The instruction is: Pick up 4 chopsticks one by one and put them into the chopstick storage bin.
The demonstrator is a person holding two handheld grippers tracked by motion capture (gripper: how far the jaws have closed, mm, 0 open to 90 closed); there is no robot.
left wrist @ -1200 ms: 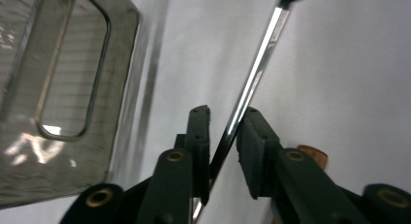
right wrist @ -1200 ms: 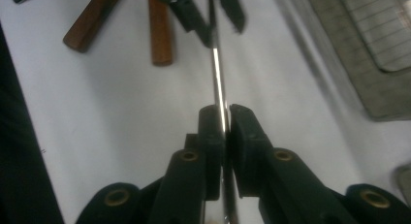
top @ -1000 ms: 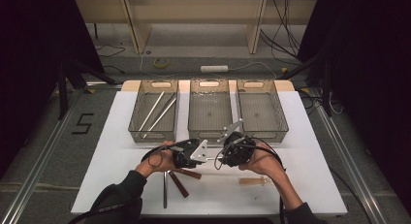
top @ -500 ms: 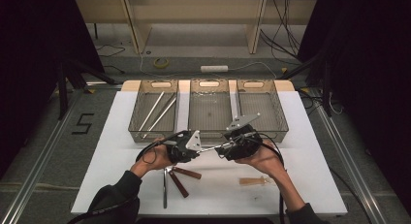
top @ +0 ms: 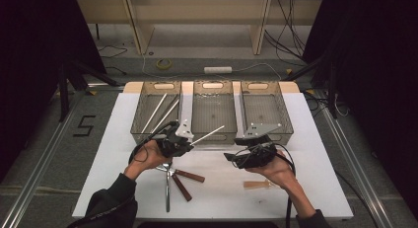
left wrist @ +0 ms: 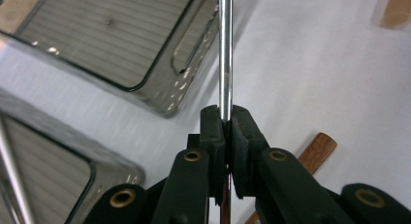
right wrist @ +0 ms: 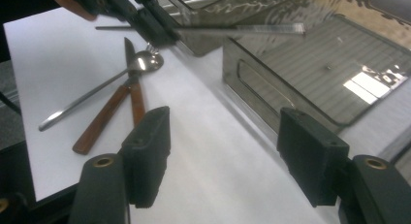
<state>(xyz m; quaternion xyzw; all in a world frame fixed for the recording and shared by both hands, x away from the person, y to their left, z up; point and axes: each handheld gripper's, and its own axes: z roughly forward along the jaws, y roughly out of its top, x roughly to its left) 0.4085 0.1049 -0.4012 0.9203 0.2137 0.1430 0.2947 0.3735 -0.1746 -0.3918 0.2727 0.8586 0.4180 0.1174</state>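
On the white surface (top: 315, 154), nearest the person, lies a small pale wooden piece (top: 257, 184), just on the near side of the right tongs and under the right hand. To its left, near the surface's front edge, rest a spoon (top: 167, 186) and two wooden-handled utensils (top: 186, 181), crossing one another in a loose bundle just in front of the left tongs; the right gripper view shows the spoon's bowl beside a knife blade at their far end. The left tongs (top: 183, 143) are clamped on a metal chopstick (top: 208, 134); in the left gripper view the jaws press tight together around the thin shiny rod, which runs straight out past them. The chopstick is lifted off the surface and slants away from the left tongs toward the middle tray, its far tip over that tray's near edge. The right tongs (top: 231, 158) sit well to the right of the left tongs, in front of the right tray, with jaws spread wide and nothing between them, as the right gripper view makes plain. Beyond both tongs stand three clear smoky trays in a row: the left tray (top: 143, 120) holds two more metal chopsticks (top: 158, 112) lying slantwise, the middle tray (top: 213, 114) lies beyond the held chopstick, and the right tray (top: 285, 120) is farthest from the left tongs.
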